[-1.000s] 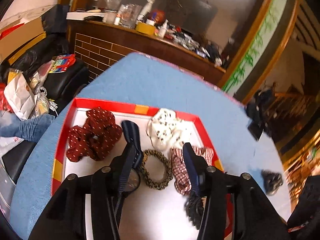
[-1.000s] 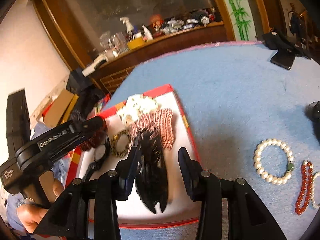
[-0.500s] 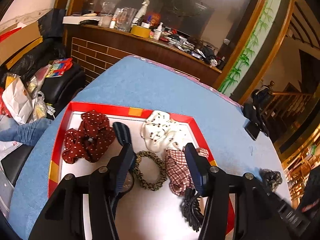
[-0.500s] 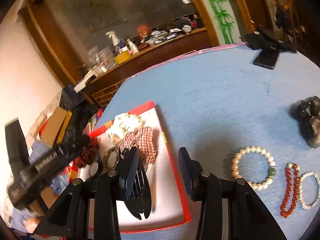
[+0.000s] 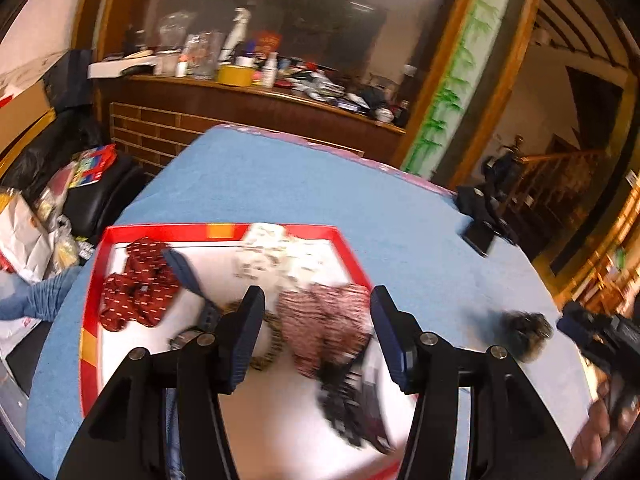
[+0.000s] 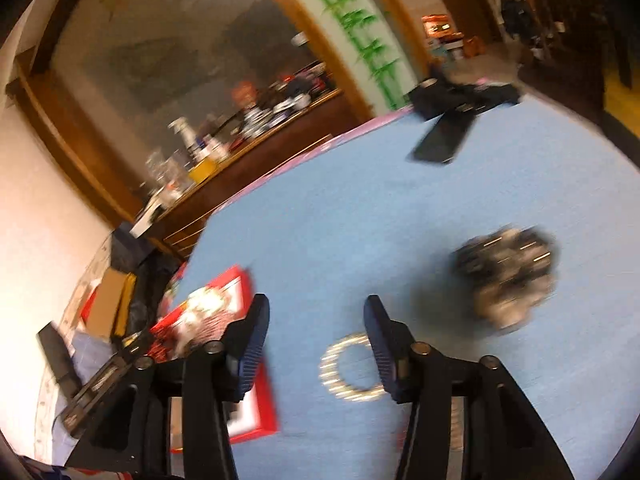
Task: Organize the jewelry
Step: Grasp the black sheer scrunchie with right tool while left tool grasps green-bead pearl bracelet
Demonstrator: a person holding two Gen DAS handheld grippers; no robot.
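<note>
The red-rimmed white tray (image 5: pixel 94 344) holds a dark red dotted scrunchie (image 5: pixel 136 288), a navy strap (image 5: pixel 186 272), a leopard hair tie (image 5: pixel 268 356), a plaid scrunchie (image 5: pixel 324 324), a white scrunchie (image 5: pixel 272 252) and a black claw clip (image 5: pixel 352 408). My left gripper (image 5: pixel 318 300) hovers open over the tray's middle, holding nothing. My right gripper (image 6: pixel 316 304) is over the blue table, its jaws opening with nothing between them. A pearl bracelet (image 6: pixel 340 376) lies just below its right finger. A dark grey scrunchie (image 6: pixel 508 276) sits further right, blurred.
A black phone (image 6: pixel 444 136) and a dark bundle (image 6: pixel 460 92) lie at the table's far edge. The tray's corner (image 6: pixel 260 420) is left of the right gripper. The other hand-held gripper (image 5: pixel 600 336) shows at the right edge. A cluttered counter (image 5: pixel 260 92) stands behind the table.
The right gripper left the black claw clip in the tray, swung right over the blue table to the pearl bracelet, and its jaws widened. The left gripper drifted slightly above the tray.
</note>
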